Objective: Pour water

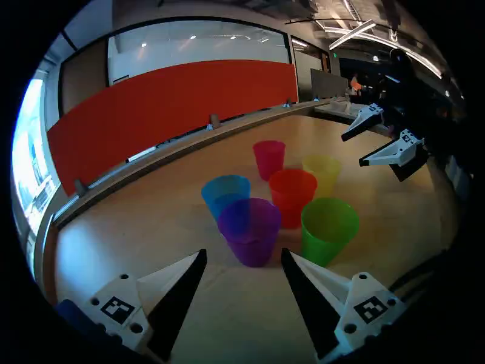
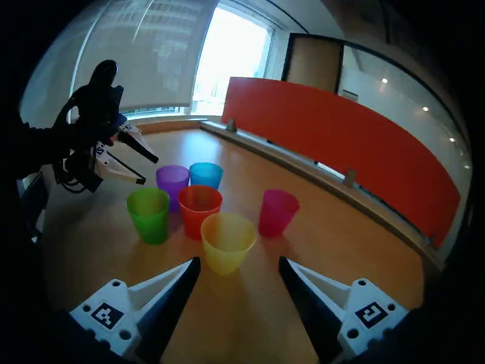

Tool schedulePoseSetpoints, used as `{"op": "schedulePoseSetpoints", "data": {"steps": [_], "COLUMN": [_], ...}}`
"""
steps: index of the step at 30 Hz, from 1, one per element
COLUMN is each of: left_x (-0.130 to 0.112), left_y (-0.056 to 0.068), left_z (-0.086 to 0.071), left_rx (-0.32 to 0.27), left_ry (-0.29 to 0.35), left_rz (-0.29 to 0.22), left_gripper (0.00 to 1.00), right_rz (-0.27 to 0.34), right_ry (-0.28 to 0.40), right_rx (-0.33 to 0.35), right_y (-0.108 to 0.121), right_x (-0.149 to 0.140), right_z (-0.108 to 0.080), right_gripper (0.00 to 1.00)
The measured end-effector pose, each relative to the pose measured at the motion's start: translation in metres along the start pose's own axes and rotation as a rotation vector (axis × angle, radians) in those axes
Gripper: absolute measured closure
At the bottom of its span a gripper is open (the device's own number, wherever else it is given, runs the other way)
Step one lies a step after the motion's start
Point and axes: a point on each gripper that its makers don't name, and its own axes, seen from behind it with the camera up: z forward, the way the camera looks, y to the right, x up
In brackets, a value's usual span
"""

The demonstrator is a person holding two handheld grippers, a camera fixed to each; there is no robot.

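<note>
The left gripper, lower centre, holds its fingers wide open and empty; the purple cup stands upright just ahead, in line with their gap. The right gripper is likewise spread and empty, the yellow cup dead ahead, nearest on the tabletop.

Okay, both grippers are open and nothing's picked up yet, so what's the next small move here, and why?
Probably ease the left gripper forward until its open fingers straddle the purple cup, which stands dead ahead between them. No cup is held yet, so pouring needs a grasp first. Mind the green cup close beside it.
</note>
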Motion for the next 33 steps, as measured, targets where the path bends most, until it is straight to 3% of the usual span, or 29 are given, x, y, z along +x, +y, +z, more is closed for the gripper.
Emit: {"op": "schedulePoseSetpoints", "data": {"steps": [11,22,33], "left_x": [-0.002,-0.003,-0.006], "left_y": [0.011,0.048,0.076], "left_z": [-0.007,-0.013,-0.014], "left_rx": [-0.026,-0.142,-0.224], "left_ry": [-0.009,-0.026,-0.047], "left_rz": [0.005,0.024,0.055], "left_gripper": [0.10,0.09,0.10], "right_rz": [-0.014,-0.023,-0.037], "right_ry": [0.002,0.001,-0.003], "right_rx": [0.005,0.007,0.016], "right_y": [0.001,0.006,0.008], "right_x": [0.004,0.007,0.011], "right_z": [0.004,0.005,0.008], "right_gripper": [0.00,0.00,0.00]}}
